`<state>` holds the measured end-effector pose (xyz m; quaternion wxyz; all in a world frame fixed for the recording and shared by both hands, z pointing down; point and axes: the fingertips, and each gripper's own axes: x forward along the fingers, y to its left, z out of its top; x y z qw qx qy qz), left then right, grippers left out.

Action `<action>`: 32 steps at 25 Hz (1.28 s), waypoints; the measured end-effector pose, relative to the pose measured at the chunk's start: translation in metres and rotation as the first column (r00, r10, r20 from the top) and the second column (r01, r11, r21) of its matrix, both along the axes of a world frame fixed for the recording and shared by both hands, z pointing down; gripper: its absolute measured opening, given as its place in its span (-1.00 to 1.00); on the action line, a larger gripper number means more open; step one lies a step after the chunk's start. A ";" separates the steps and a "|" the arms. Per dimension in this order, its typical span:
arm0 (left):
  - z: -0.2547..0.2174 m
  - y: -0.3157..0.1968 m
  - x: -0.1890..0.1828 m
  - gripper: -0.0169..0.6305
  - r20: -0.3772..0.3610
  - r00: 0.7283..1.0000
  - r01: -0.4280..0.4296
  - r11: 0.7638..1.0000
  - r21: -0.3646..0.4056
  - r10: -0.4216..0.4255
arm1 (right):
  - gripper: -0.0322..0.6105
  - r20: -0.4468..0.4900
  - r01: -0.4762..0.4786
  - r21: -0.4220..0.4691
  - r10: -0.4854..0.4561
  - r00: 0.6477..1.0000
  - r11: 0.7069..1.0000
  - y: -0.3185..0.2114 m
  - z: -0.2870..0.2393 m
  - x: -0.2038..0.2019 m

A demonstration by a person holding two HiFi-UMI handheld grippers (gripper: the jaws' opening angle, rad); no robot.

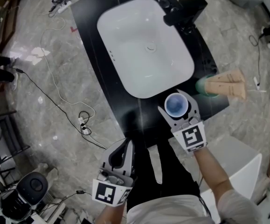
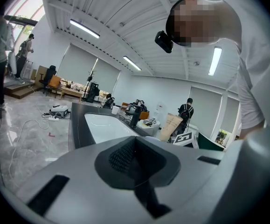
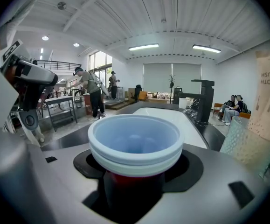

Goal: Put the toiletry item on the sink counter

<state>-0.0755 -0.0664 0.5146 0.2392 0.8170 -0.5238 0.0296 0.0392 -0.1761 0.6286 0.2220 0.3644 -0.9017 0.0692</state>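
Left claw [image 1: 125, 146] pressed together, empty; right claw [image 1: 177, 102] pinching blue cup [image 1: 176, 106] over black counter [image 1: 139, 115].

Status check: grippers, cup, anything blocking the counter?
Right gripper shut on blue cup, above sink counter near corner. Left gripper shut, empty. Toothbrush box lies just right of cup.

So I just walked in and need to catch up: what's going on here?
A person works two hand-held tongs at a black sink counter. The right tongs grip a pale blue cup over the counter's near end, beside the white basin; whether it rests there yet isn't clear. The left tongs are closed, empty, off the counter.
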 end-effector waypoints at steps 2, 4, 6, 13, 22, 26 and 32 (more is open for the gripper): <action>0.001 0.002 0.000 -0.94 0.000 1.000 0.001 1.000 -0.001 -0.001 | 0.08 0.004 0.002 -0.001 -0.002 1.000 1.000 0.001 0.000 0.000; 0.001 0.003 0.000 -0.94 -0.001 1.000 0.001 1.000 -0.001 -0.001 | 0.08 0.007 0.001 -0.002 -0.001 1.000 1.000 0.002 -0.001 -0.001; 0.000 0.004 0.000 -0.94 -0.004 1.000 0.002 1.000 0.001 -0.002 | 0.08 0.005 0.000 -0.003 0.000 1.000 1.000 0.003 -0.001 0.000; 0.002 0.007 0.001 -0.94 -0.008 1.000 0.007 1.000 0.000 -0.007 | 0.12 0.012 -0.009 -0.025 0.009 1.000 1.000 0.004 0.003 0.001; -0.001 0.011 0.001 -0.94 -0.011 1.000 0.007 1.000 0.004 -0.007 | 0.16 0.025 -0.020 -0.058 0.022 0.999 0.998 0.006 0.005 0.004; -0.001 0.014 0.001 -0.94 -0.005 1.000 0.005 1.000 0.008 -0.005 | 0.18 0.023 -0.023 -0.070 0.025 0.999 0.997 0.008 0.007 0.004; 0.004 0.021 -0.002 -0.94 -0.008 1.000 0.009 1.000 -0.008 -0.009 | 0.20 0.026 -0.041 -0.069 0.042 0.999 0.997 0.009 0.006 0.006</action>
